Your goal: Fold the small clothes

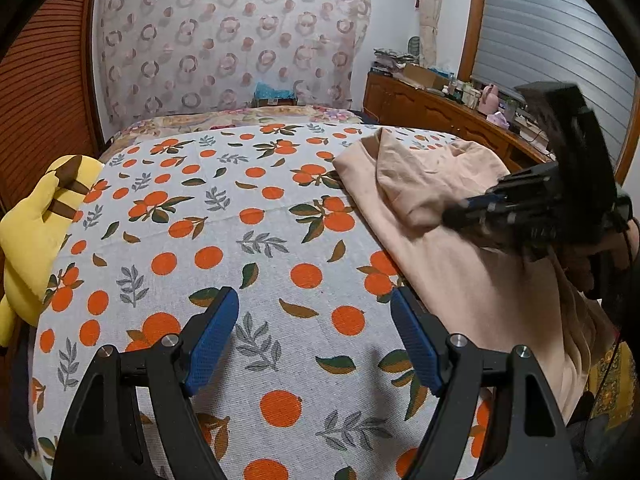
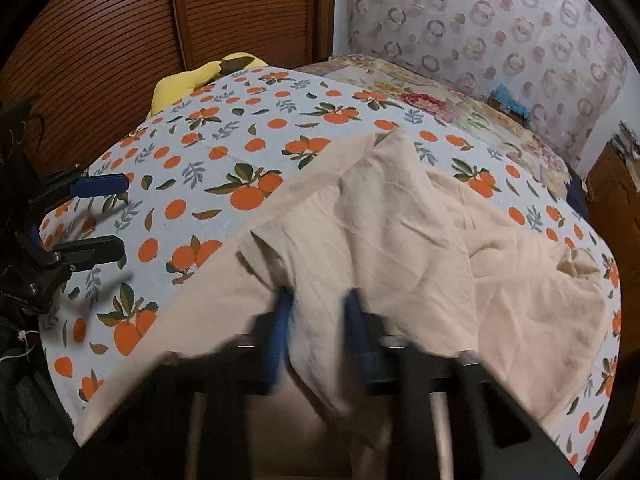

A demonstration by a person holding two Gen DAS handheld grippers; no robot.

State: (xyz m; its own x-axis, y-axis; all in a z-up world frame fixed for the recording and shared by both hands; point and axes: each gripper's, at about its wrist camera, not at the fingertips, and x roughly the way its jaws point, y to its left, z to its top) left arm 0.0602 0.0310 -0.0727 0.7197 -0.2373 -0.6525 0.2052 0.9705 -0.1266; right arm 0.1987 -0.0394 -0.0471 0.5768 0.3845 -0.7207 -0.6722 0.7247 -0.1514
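Note:
A beige garment (image 1: pixel 440 280) (image 2: pixel 400 208) lies crumpled along the right side of the bed, on an orange-print sheet (image 1: pixel 240 220) (image 2: pixel 200 160). In the right wrist view, which is blurred, my right gripper (image 2: pixel 318 308) has a raised fold of the cloth pinched between its blue pads. In the left wrist view the right gripper (image 1: pixel 452 216) reaches in from the right onto that fold, with a hand behind it. My left gripper (image 1: pixel 314 300) (image 2: pixel 120 216) hovers open over bare sheet to the left of the garment, nothing between its fingers.
A yellow plush toy (image 1: pixel 32 232) (image 2: pixel 180 80) sits at the bed's left edge against a brown slatted wardrobe door (image 1: pixel 40 100). A wooden dresser (image 1: pixel 420 104) with clutter stands to the right of the bed. A floral quilt (image 2: pixel 440 92) covers the far end.

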